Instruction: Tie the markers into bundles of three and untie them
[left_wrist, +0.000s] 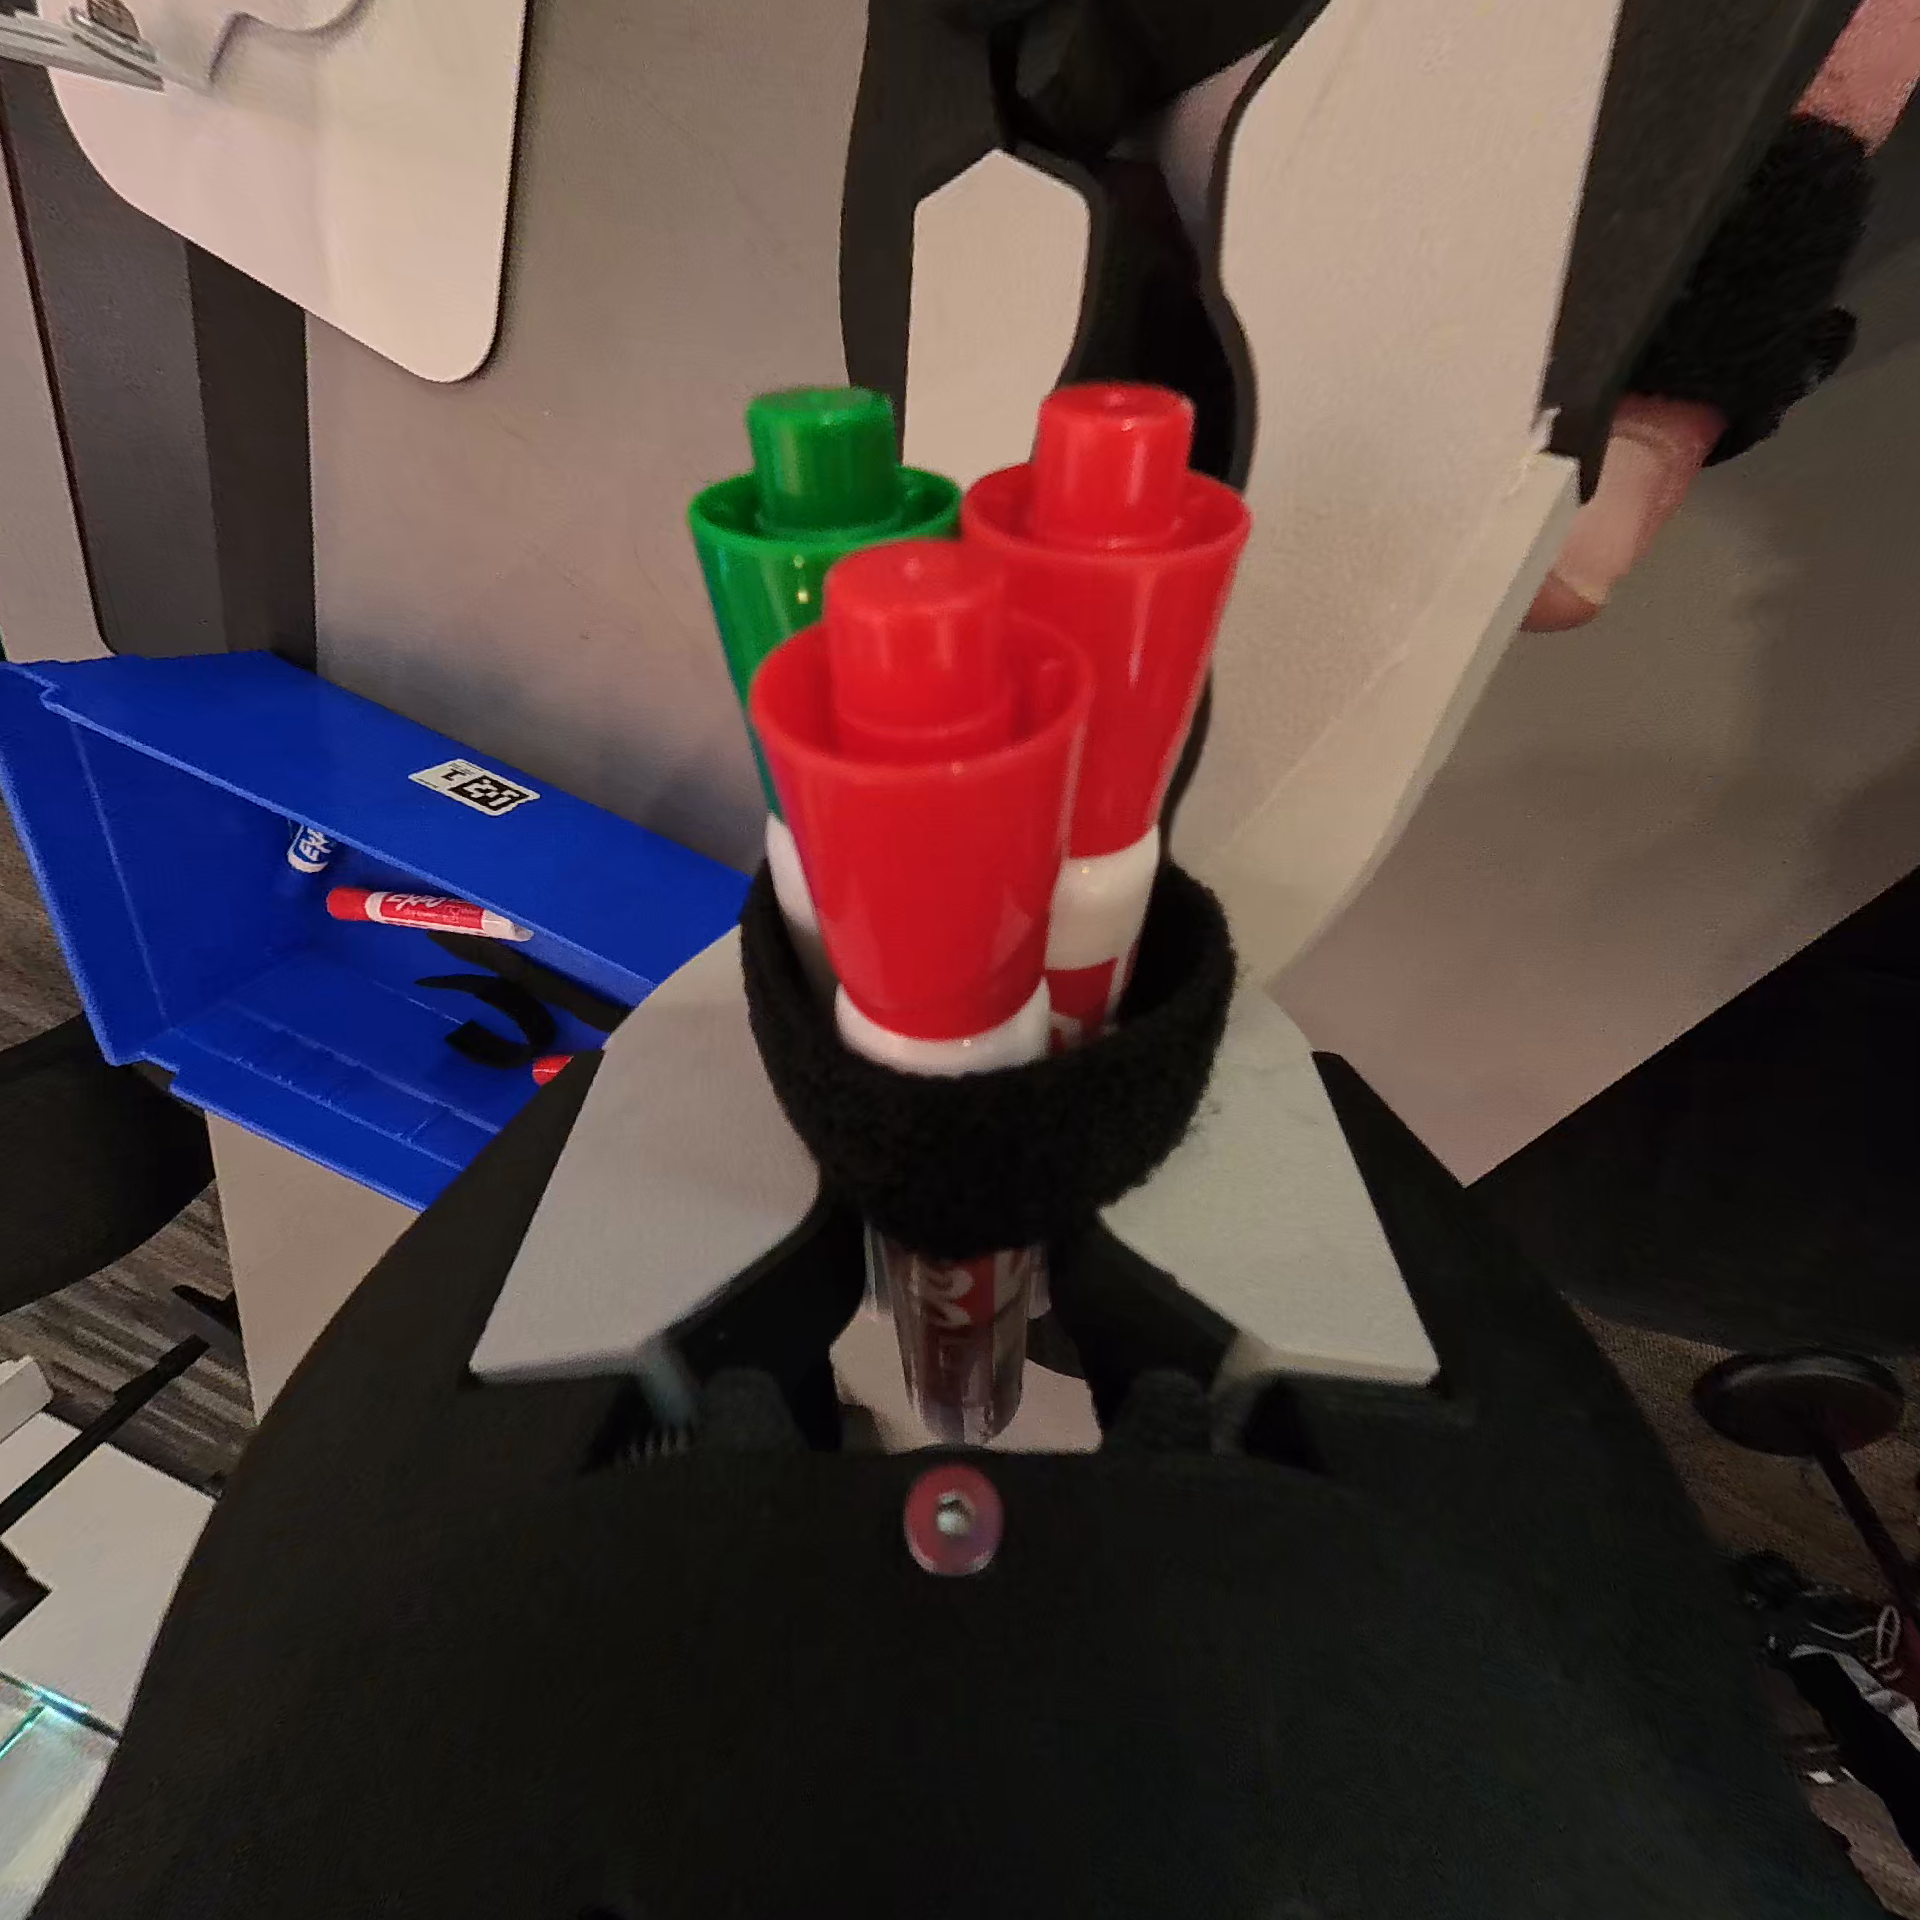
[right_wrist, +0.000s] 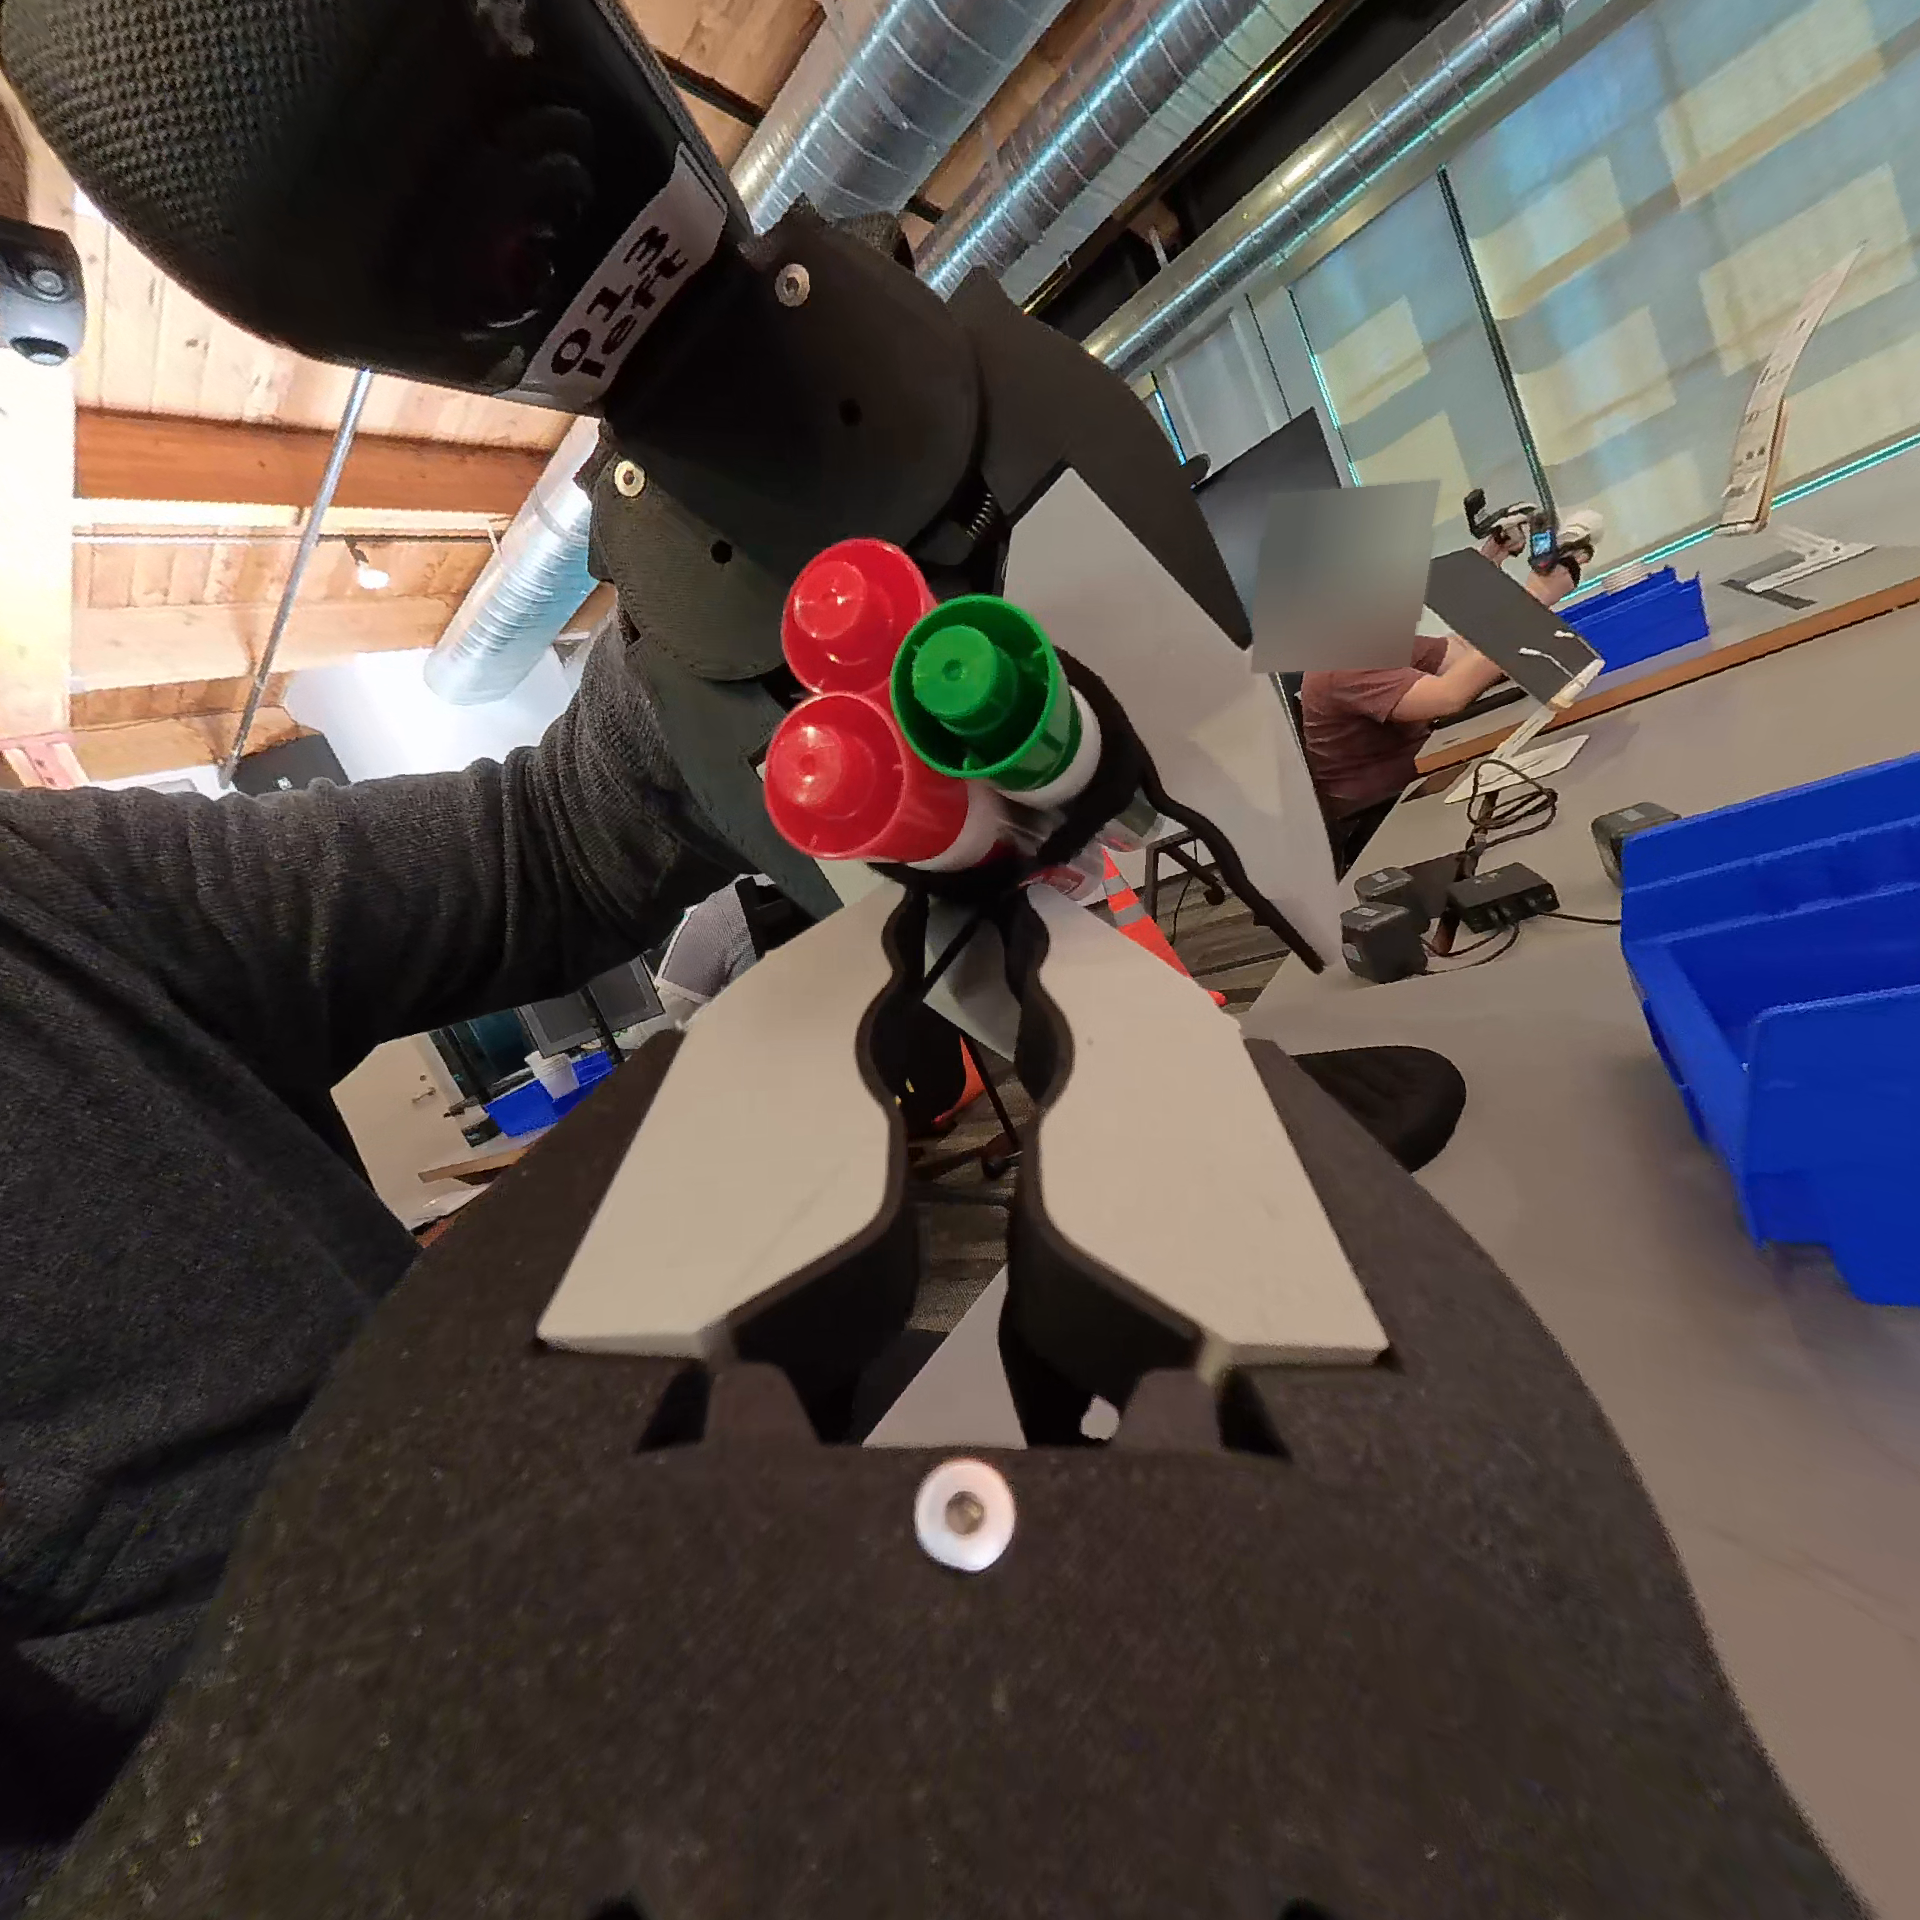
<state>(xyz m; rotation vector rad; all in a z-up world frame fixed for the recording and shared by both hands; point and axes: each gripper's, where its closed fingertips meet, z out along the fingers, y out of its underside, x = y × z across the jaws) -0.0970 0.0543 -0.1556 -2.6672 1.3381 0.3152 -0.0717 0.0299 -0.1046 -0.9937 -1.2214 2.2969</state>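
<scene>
My left gripper (left_wrist: 977, 1049) is shut on a bundle of three markers: two red (left_wrist: 914, 821) and one green (left_wrist: 800, 540), caps pointing away from me. A black fuzzy band (left_wrist: 997, 1132) wraps the bundle just above the fingertips. In the right wrist view the bundle (right_wrist: 904, 727) is seen cap-on, held by the left gripper (right_wrist: 935, 790). My right gripper (right_wrist: 961, 920) is closed at its tips on the black band (right_wrist: 940, 883) under the bundle. Its fingers (left_wrist: 1226, 343) reach in from above, behind the markers, in the left wrist view.
A blue bin (left_wrist: 260, 790) at left holds a red marker (left_wrist: 416, 909) and loose black bands (left_wrist: 499, 997). More blue bins (right_wrist: 1766, 987) stand on the grey table (right_wrist: 1558, 1195) at right, with small black devices and cables (right_wrist: 1455, 904). A seated person (right_wrist: 1371, 717) is farther off. Tip to tip, the grippers are about 5 cm apart.
</scene>
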